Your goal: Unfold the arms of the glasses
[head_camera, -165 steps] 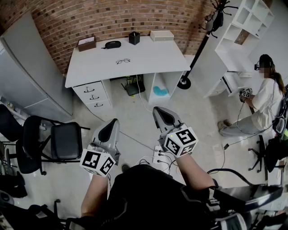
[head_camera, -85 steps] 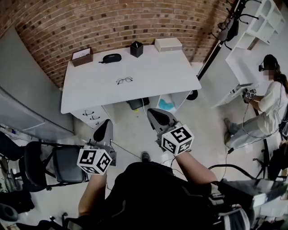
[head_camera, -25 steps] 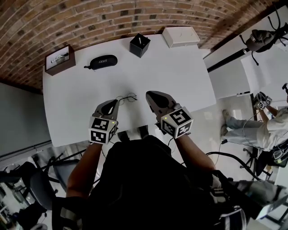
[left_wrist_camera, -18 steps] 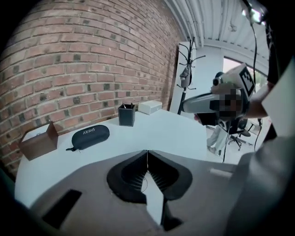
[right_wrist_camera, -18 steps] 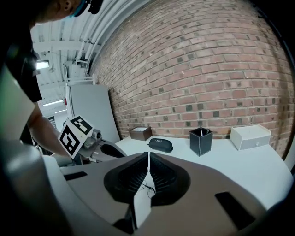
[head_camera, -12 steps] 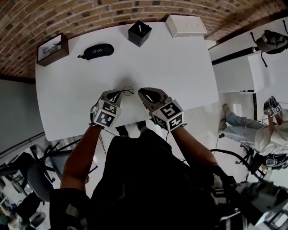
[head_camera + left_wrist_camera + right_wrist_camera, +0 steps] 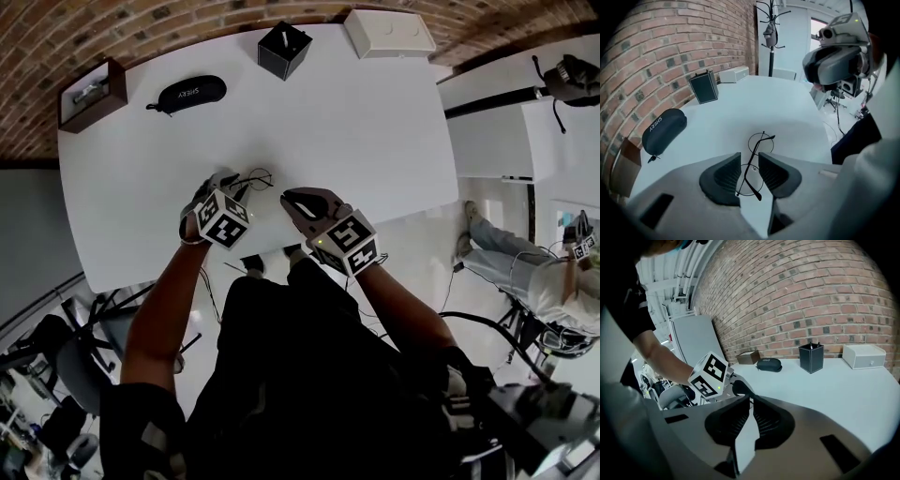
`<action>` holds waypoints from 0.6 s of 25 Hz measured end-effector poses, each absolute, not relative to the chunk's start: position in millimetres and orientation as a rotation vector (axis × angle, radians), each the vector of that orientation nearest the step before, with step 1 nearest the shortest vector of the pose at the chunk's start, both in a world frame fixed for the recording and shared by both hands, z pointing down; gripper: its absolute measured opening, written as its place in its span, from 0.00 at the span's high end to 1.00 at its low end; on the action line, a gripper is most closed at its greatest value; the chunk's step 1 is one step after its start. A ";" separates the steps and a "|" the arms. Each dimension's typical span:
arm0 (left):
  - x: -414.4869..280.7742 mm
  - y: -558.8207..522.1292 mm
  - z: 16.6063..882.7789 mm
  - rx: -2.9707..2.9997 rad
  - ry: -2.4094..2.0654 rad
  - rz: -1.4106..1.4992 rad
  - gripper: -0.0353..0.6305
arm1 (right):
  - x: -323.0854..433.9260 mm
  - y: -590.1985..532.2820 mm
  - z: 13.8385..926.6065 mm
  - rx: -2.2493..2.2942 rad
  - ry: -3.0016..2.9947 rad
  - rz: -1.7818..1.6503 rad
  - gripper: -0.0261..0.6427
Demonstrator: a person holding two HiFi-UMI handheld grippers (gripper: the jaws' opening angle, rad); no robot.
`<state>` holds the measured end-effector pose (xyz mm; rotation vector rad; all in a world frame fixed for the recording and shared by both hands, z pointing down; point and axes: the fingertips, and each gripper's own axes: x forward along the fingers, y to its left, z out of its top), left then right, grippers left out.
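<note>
The white surface (image 7: 375, 122) carries every item. The folded glasses lie near its front edge, well apart from the containers along the back edge by the brick wall.

The right hand-held gripper (image 7: 751, 401) is clenched with nothing between its pads and hangs just beside the glasses. The left hand-held gripper (image 7: 749, 164) is released. Its jaws have just been opening and now straddle the glasses, with one lens between the pads and neither pad pressing on the frame.

Containers, back edge:
- White box (image 7: 389, 33): closed, contents not visible.
- Brown box (image 7: 89, 94): open-topped, with a pale item inside that is too small to identify.
- Glasses case (image 7: 190, 94): dark, zipped shut, lying on its side.
- Black pen holder (image 7: 284, 49): upright, with slim items standing in it.

The glasses (image 7: 761, 143) have a thin wire frame with round lenses, and both arms are folded across the back. Expect very low weight, so the frame is likely to slide on the smooth surface under any sideways push. The wire is springy but bends easily, and the hinges and lenses are the fragile parts. Recommended hold: pinch the bridge or a lens rim lightly with one hand-held gripper, then swing each arm out by its tip with the other. Avoid pressure on the lens faces.
</note>
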<state>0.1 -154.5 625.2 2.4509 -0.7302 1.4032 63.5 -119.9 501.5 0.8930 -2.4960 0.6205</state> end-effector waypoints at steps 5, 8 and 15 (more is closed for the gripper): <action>4.1 -151.3 636.6 2.461 -0.615 1.484 0.78 | 60.4 -114.8 506.8 0.869 -2.498 0.624 0.95; 5.0 -153.3 635.8 2.462 -0.600 1.495 0.81 | 62.2 -111.4 510.2 0.867 -2.491 0.628 0.94; 11.4 -152.6 637.4 2.550 -0.459 1.669 0.82 | 64.2 -103.9 517.9 0.880 -2.476 0.651 0.95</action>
